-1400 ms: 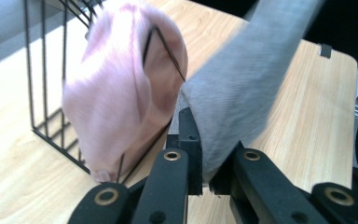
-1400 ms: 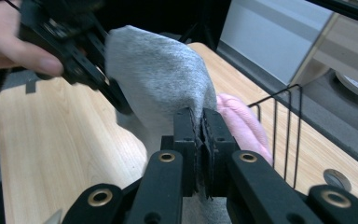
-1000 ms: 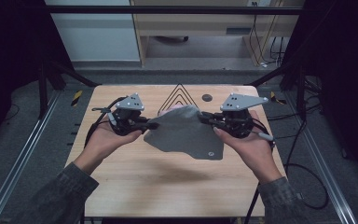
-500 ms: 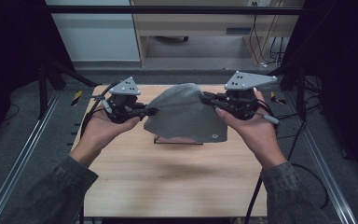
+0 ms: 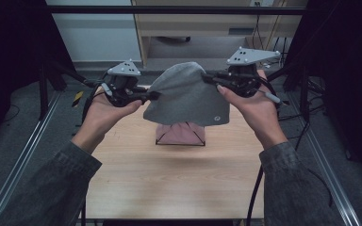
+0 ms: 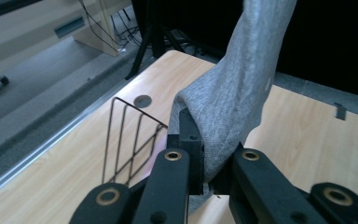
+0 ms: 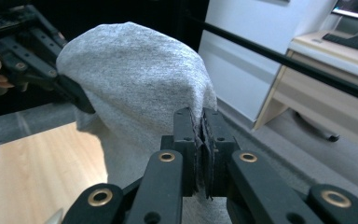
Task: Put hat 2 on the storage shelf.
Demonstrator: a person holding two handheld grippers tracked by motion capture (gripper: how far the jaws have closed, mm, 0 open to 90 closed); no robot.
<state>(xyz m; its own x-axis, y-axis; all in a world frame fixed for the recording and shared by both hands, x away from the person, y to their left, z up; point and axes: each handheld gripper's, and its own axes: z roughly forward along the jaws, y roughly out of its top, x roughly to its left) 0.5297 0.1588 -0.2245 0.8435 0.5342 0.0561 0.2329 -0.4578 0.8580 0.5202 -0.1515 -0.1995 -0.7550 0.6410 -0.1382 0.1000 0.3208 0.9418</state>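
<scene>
Left gripper (image 5: 150,95): I have its jaws clamped on one edge of the grey cloth (image 5: 187,95); in the left gripper view the fabric is pinched between them (image 6: 207,158).
Right gripper (image 5: 210,77): I have it pinched tight on the opposite edge of the cloth; in the right gripper view a thin fold sits between the closed jaws (image 7: 200,149).
Cloth: it hangs in the air between my two grippers, bulging upward like a dome, directly above the wire rack (image 5: 180,133) and not touching it as far as I can tell.
Done, as I judge it: the cloth is lifted off the table and held at both sides.
Left, as I judge it: lowering it over the wire rack, or spreading it out, and then letting go.
Wire rack: a small frame of thin dark wire, with something pinkish in or behind it; I cannot tell what.
Table (image 5: 179,183): light wood, bare on my side of the rack.
Room: dim, with dark frame posts on both sides of the rack, a pale desk (image 5: 207,23) and cables behind it.
</scene>
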